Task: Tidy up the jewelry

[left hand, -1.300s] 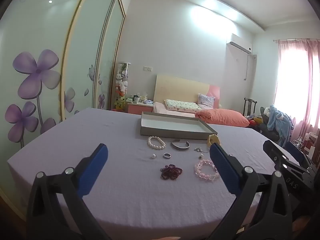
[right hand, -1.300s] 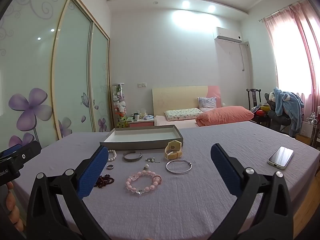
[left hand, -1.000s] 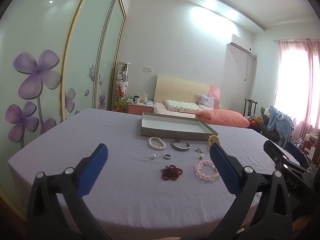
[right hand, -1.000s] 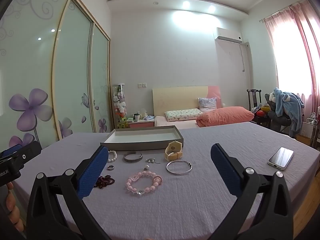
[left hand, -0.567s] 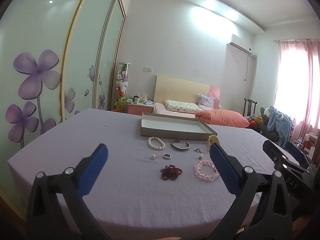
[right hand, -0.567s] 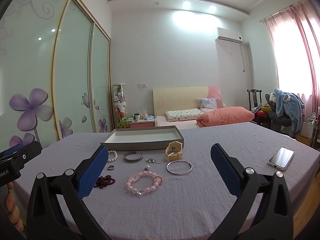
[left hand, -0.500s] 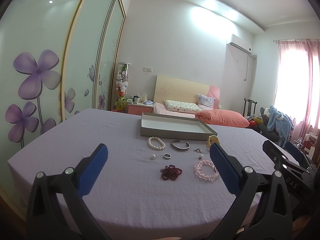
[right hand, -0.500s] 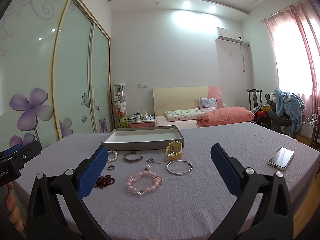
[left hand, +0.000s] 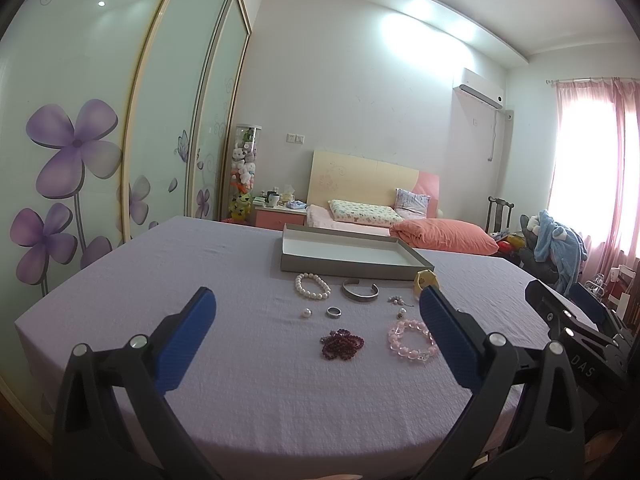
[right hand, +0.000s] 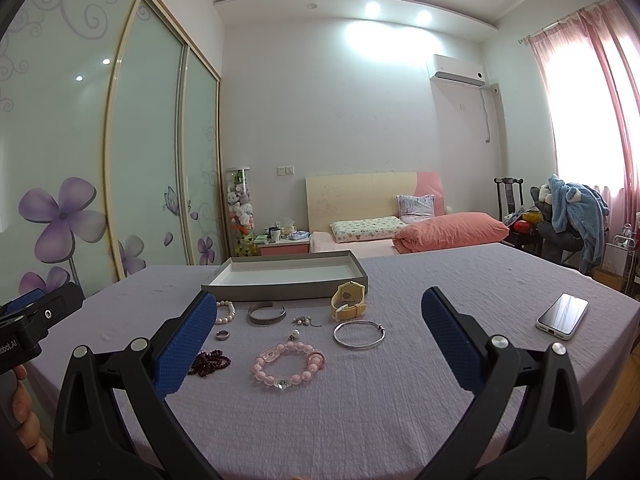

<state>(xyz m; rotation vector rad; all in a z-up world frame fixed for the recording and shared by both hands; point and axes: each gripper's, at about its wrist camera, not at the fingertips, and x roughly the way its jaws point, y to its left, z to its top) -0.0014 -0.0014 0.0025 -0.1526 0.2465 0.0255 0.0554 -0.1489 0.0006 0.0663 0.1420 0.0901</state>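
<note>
Lilac cloth covers a wide table (left hand: 168, 280) that fills the lower half of both wrist views. At its far middle sits a shallow grey cardboard tray with a white inside (left hand: 344, 254), with nothing visible in it. Near the right edge lies a smartphone with a dark screen (right hand: 562, 315), well apart from everything else.

Between the tray and the cameras the jewellery is scattered loose on the cloth. Just in front of the tray stands a pale yellow wristwatch (right hand: 349, 301). Beside it lie a thin silver bangle (right hand: 359, 334), a pink glass-bead bracelet (right hand: 289, 364), a white pearl bracelet (left hand: 312, 286), an open silver cuff (left hand: 360, 292), a heap of dark red beads (left hand: 342, 343), a small silver ring (left hand: 334, 311), a single pearl (left hand: 306, 313) and a small silver earring or charm (right hand: 306, 321), too small to identify.

The left gripper (left hand: 316, 342) hangs above the near cloth with its blue-padded fingers (left hand: 186, 336) spread wide, holding nothing. The right gripper (right hand: 314, 344) does the same. Every piece lies ahead of the fingertips, none touching them; in the right view the pink bracelet sits nearest, centred in the gap.

Nothing seems sorted yet, so the step in hand is likely a first pick. Doing it well probably means lowering one gripper straight over a single piece, fingers astride its rim, closing gently so beads do not roll or snag the cloth, then carrying it level to the tray.
</note>
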